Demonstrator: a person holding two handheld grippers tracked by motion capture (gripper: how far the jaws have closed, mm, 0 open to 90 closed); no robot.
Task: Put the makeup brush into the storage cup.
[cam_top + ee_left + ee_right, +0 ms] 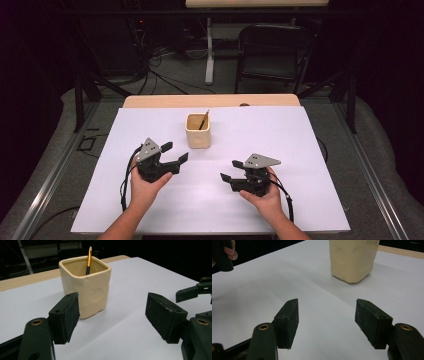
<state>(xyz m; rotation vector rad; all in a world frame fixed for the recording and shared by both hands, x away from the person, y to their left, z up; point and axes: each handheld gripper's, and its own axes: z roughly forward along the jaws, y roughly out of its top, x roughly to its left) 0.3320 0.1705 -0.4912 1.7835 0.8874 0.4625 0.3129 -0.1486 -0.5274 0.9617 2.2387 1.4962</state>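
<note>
Cream square cup [198,131] stands on the white sheet [280,130] covering the table, ahead of both hands. From the high view, the left gripper [174,153] and right gripper [229,170] hover near the sheet, each with jaws spread and empty. The left gripper view looks into the cup, where 1 pencil [88,260] leans; the right gripper view cuts off the cup's [353,260] rim, hiding its contents.
</note>
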